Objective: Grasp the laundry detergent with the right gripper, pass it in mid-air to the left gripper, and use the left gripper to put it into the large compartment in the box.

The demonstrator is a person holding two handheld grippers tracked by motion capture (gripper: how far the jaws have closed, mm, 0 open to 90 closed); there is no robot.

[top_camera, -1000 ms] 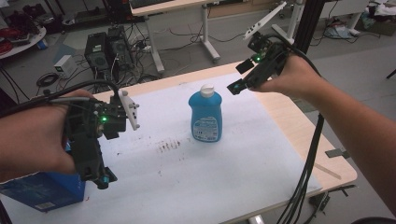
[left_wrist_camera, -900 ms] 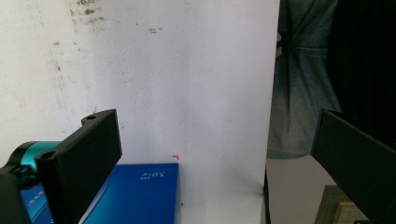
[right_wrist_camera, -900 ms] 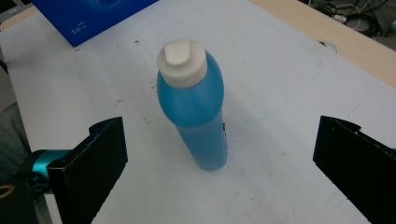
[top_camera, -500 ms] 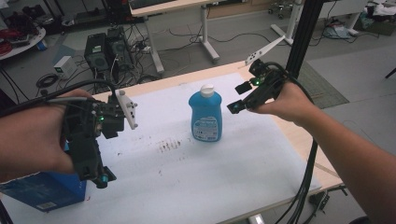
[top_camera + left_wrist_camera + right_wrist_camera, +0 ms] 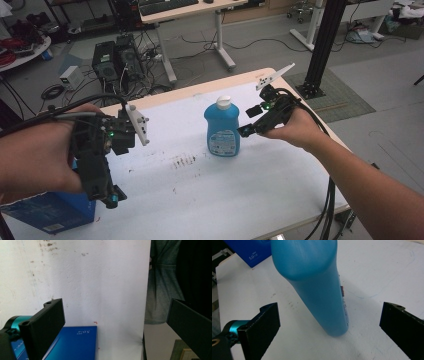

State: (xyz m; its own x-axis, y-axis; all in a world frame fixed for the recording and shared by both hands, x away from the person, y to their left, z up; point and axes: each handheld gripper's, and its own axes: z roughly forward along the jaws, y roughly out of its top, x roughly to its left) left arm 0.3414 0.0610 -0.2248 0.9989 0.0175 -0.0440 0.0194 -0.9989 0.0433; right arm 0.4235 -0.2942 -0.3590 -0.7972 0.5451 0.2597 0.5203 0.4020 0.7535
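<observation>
Right claw (image 5: 248,121) nearer bottle (image 5: 222,131), gaping

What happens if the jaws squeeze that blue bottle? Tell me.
The blue bottle stands upright, tall on a narrow base, so a push high up would probably tip it. Its smooth plastic sides look slippery and may flex. The right gripper, open, straddles it low down, which seems steadier.

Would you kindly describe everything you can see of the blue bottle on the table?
The blue bottle is translucent blue plastic with a white cap and a pale printed label on its front. It stands upright near the middle of the white table, cap closed as far as shows. Nothing grips it: the right gripper is beside it, jaws open on either side in the right gripper view, not touching.
</observation>
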